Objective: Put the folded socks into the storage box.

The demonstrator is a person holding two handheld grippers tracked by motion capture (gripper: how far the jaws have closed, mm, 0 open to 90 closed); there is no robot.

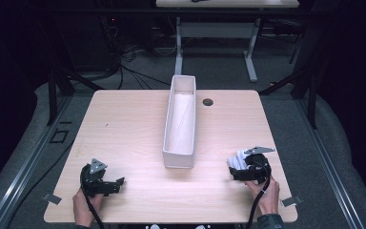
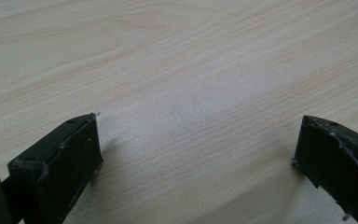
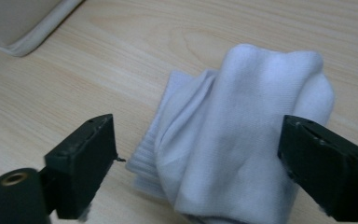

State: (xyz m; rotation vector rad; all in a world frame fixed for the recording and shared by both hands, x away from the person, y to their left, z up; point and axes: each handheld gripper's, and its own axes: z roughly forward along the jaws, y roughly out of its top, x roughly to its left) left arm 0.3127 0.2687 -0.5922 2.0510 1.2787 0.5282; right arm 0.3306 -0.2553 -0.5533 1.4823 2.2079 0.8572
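Note:
A rolled white sock (image 1: pixel 238 159) lies on the wooden table (image 1: pixel 124 129) near its front right corner. My right gripper (image 1: pixel 236 168) reaches over it, jaws on either side. In the right gripper view the sock (image 3: pixel 242 140) bulges between the two black jaws of the right gripper (image 3: pixel 198 140). The left jaw stands a little clear of the sock's ribbed cuff, and the right jaw is at its side. My left gripper (image 1: pixel 119 185) rests near the front left corner, open. Between the wide jaws of the left gripper (image 2: pixel 198 135) there is bare wood.
A long, narrow white box (image 1: pixel 177 164) runs down the middle of the table, open at the top, with its near corner (image 3: pixel 23 23) left of the sock. A dark round grommet (image 1: pixel 208 101) sits beside its far end. Another table (image 1: pixel 219 4) stands behind.

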